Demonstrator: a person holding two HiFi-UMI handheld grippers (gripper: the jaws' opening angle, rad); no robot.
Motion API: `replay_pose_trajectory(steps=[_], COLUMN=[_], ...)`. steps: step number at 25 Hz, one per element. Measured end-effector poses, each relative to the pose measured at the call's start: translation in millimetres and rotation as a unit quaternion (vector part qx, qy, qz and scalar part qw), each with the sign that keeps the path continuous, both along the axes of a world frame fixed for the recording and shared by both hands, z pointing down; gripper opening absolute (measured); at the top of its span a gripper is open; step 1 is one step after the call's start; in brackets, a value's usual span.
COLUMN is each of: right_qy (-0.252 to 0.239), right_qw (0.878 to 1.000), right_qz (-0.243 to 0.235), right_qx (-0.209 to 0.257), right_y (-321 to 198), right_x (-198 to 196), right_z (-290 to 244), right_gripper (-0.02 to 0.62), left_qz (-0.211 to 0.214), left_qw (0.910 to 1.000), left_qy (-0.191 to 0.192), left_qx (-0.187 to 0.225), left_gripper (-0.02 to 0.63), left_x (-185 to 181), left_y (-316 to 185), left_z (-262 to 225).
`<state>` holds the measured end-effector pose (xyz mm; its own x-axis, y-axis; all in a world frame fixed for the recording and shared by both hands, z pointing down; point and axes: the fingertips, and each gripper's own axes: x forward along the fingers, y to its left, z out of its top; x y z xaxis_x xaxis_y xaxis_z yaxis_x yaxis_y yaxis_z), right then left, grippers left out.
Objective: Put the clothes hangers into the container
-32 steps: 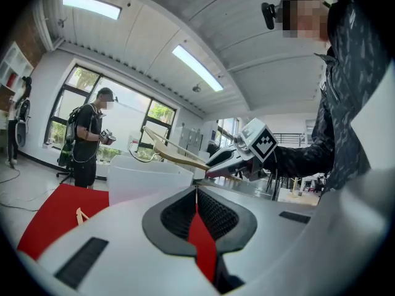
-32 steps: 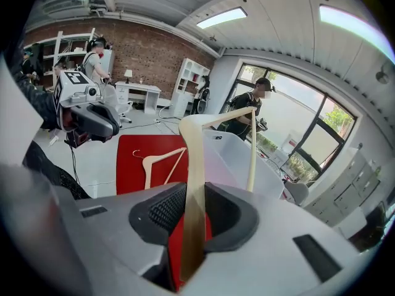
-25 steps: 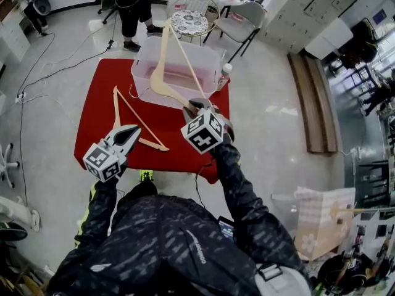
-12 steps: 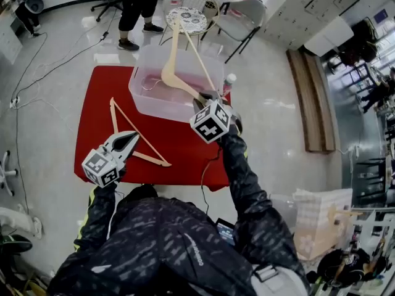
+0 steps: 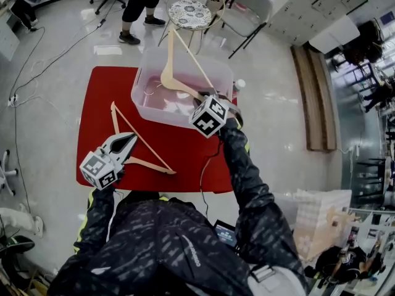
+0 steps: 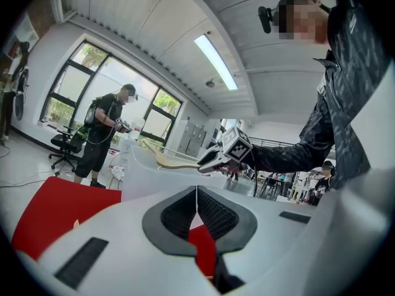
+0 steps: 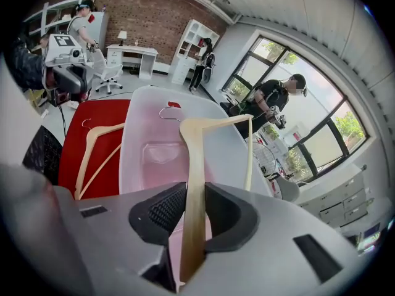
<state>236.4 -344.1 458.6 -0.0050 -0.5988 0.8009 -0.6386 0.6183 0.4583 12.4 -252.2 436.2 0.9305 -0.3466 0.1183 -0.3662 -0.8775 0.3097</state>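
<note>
Head view, with both gripper views. The right gripper is clamped on one arm end of a wooden clothes hanger. In the right gripper view the wood runs straight between the two dark pads of that gripper, which press it from both sides. The held hanger slants upward over the translucent container, with its apex above the container's interior. Its thin metal hook shows against the pale pink floor, and whether the hook touches the floor or a wall cannot be told. The gripped tip of the hanger is hidden behind the marker cube in the head view.

The left gripper hangs over the near left part of the red cloth. Its jaws are together, and the left gripper view shows the pads meeting in a line with nothing between them. A second wooden hanger lies flat on the red cloth, outside the container and to its left. The left gripper overlaps one of its arms in the head view, so contact there cannot be judged. In the right gripper view this second hanger lies beside the container wall.

A small white-capped bottle stands at the container's far right corner, mostly hidden. A bystander beyond the table is cut off by the top edge of the frame.
</note>
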Motion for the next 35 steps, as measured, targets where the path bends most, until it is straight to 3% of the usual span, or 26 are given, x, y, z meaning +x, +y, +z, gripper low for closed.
replay_pose_trajectory(steps=[14, 22, 32, 35], right_qy=[-0.008, 0.004, -0.013, -0.015], right_qw=[0.998, 0.989, 0.981, 0.978], right_qz=[0.000, -0.024, -0.059, -0.075], right_qx=[-0.068, -0.148, -0.184, -0.194], right_y=[-16.3, -17.7, -4.6, -4.7], right_x=[-1.3, -4.8, -15.4, -19.8], right_z=[45.2, 73.3, 83.1, 86.5], right_gripper=[0.101, 0.100, 0.101, 0.132], left_qz=[0.001, 0.002, 0.008, 0.010], left_qw=[0.9995, 0.9989, 0.9983, 0.9982], left_qy=[-0.005, -0.009, -0.009, -0.009], left_qx=[-0.032, -0.046, -0.057, -0.059], left_gripper=[0.012, 0.012, 0.012, 0.012], left_x=[-8.8, -9.8, -6.0, -4.5], left_y=[-13.3, -27.1, -29.7, -32.3], left_z=[25.4, 34.0, 43.7, 45.7])
